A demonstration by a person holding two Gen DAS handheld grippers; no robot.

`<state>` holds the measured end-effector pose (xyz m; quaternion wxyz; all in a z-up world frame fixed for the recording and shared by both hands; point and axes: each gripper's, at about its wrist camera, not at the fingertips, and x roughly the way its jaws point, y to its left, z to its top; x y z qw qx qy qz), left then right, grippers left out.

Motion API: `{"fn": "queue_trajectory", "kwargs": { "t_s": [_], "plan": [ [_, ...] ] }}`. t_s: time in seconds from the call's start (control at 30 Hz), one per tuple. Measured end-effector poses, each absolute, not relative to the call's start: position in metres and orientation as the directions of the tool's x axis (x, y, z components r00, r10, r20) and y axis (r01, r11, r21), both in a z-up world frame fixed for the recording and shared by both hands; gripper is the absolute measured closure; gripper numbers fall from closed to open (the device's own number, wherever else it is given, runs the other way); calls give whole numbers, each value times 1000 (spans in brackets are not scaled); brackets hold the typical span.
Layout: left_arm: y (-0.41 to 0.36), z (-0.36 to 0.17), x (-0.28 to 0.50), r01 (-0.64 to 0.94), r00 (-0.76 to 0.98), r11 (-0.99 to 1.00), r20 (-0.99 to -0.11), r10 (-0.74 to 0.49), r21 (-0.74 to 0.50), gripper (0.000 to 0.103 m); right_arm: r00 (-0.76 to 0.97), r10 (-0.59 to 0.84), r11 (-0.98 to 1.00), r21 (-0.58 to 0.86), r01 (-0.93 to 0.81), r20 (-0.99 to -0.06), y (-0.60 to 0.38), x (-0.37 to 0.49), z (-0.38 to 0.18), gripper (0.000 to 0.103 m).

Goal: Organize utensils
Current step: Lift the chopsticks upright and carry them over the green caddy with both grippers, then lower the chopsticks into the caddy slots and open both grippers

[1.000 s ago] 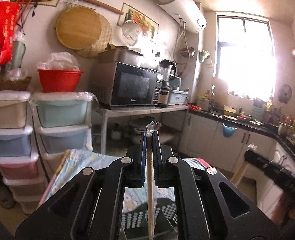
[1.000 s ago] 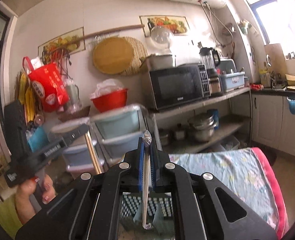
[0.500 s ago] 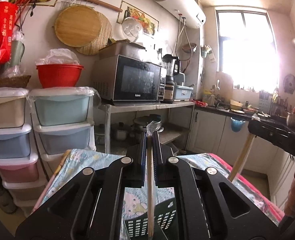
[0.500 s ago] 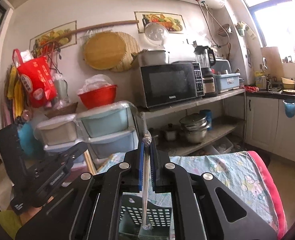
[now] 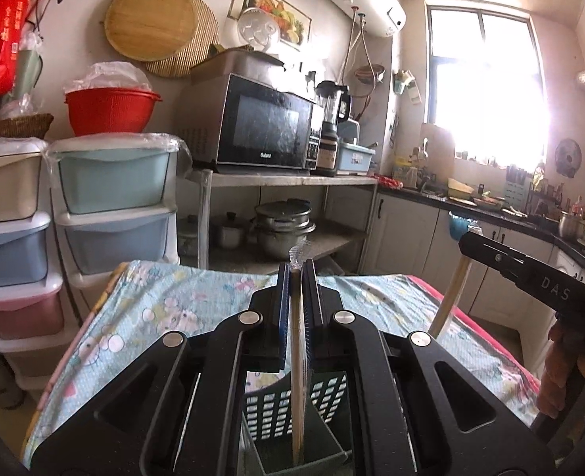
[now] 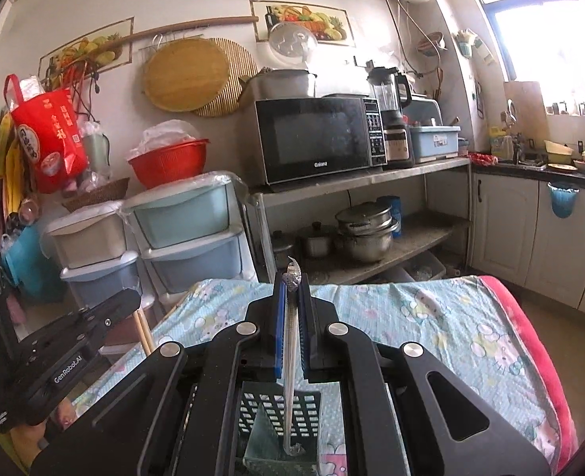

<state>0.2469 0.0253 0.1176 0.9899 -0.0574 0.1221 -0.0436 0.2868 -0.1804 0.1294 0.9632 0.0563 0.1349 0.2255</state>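
My left gripper (image 5: pixel 297 273) is shut on a wrapped pair of wooden chopsticks (image 5: pixel 297 377) that hangs upright, its lower end inside the grey perforated utensil basket (image 5: pixel 324 400). My right gripper (image 6: pixel 291 289) is shut on a slim utensil in clear plastic wrap (image 6: pixel 289 377), upright, with its lower tip in the same basket (image 6: pixel 260 408). The basket stands on the table with the light blue cartoon-print cloth (image 5: pixel 197 301). The right gripper shows in the left wrist view (image 5: pixel 530 277), and the left gripper in the right wrist view (image 6: pixel 66 361), each with wooden sticks below it.
Stacked plastic drawer bins (image 5: pixel 110 206) stand beyond the table's far left. A metal shelf holds a microwave (image 5: pixel 260 127) and pots (image 5: pixel 284 226). White cabinets and a cluttered counter (image 5: pixel 490 206) run along the right under a bright window. The cloth has a pink edge (image 6: pixel 530 349).
Both grippers have come down toward the table with their utensils; the basket and cloth fill more of each view. The utensil ends now reach into the basket.
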Motion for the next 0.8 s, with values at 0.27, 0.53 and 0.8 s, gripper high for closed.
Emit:
{"fn": "queue_trajectory", "kwargs": {
  "t_s": [0.27,0.53,0.8],
  "plan": [
    [33,109,244,63,956,988,-274,-101,-143,94,854,445,893,203,-401,-270,-189,284,117,72],
    [42,99,232,33,946,981,-310,-92,-191,61,848,431,900,218,-378,-309,-204,274,101,56],
    [49,96,220,13,941,975,-326,-87,-222,27,841,416,909,195,-369,-346,-210,263,90,48]
  ]
}}
